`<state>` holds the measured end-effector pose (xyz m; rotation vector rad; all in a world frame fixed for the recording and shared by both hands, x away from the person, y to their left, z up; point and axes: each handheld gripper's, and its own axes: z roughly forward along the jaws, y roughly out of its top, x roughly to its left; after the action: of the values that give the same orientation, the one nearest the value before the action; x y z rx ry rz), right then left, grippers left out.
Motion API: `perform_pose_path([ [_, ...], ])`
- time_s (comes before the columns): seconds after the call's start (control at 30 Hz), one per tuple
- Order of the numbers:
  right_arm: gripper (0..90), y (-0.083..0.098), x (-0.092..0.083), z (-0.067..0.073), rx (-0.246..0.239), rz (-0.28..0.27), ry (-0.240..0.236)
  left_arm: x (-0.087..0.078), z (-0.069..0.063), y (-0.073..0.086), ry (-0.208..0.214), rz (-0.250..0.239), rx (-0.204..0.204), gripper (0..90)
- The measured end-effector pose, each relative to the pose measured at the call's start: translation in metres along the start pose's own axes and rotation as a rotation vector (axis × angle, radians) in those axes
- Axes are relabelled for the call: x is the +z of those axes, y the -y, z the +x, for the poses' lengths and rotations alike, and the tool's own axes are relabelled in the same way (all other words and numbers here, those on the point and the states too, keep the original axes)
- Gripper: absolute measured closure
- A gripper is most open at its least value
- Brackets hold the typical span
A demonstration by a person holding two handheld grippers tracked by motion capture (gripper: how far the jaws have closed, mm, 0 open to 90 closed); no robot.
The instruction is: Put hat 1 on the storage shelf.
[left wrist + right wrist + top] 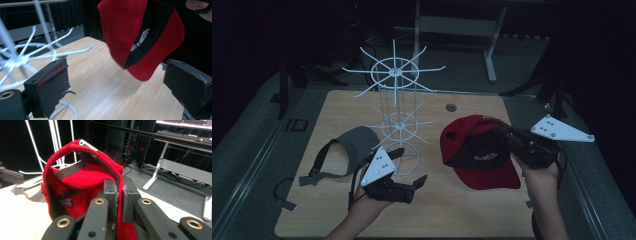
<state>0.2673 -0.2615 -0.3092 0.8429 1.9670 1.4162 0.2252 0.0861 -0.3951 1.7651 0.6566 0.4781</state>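
Your wooden bench [472,210] carried a white wire rack [396,107] at its middle, with a grey visor [354,145] lying to its left. You held the red cap [479,150] above the bench's right side, your right hand-held gripper [120,195] clenched on its fabric edge; the white lettering on its black panel was too blurred to read. Your left hand-held gripper [414,172] stood released and empty near the rack's base.

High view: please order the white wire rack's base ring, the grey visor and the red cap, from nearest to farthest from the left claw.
From the left claw:
1. White wire rack's base ring, just behind it.
2. Grey visor, to its left.
3. Red cap, to its right, held up by the right claw.
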Motion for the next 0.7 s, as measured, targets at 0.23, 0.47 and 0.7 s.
perform_pose_path([
  [0.23, 84.6, -0.002, -0.003, 0.007, -0.011, -0.014, -0.017, 0.017, -0.005, -0.013, 0.03, 0.0, 0.019, 6.8],
  [0.47, 84.7, -0.002, -0.001, 0.015, -0.022, -0.018, -0.043, 0.03, -0.008, -0.026, 0.017, -0.011, 0.048, 10.6],
  [0.7, 84.6, -0.002, -0.001, 0.019, -0.026, -0.032, -0.06, 0.043, -0.006, -0.036, 0.013, -0.007, 0.06, 15.4],
])
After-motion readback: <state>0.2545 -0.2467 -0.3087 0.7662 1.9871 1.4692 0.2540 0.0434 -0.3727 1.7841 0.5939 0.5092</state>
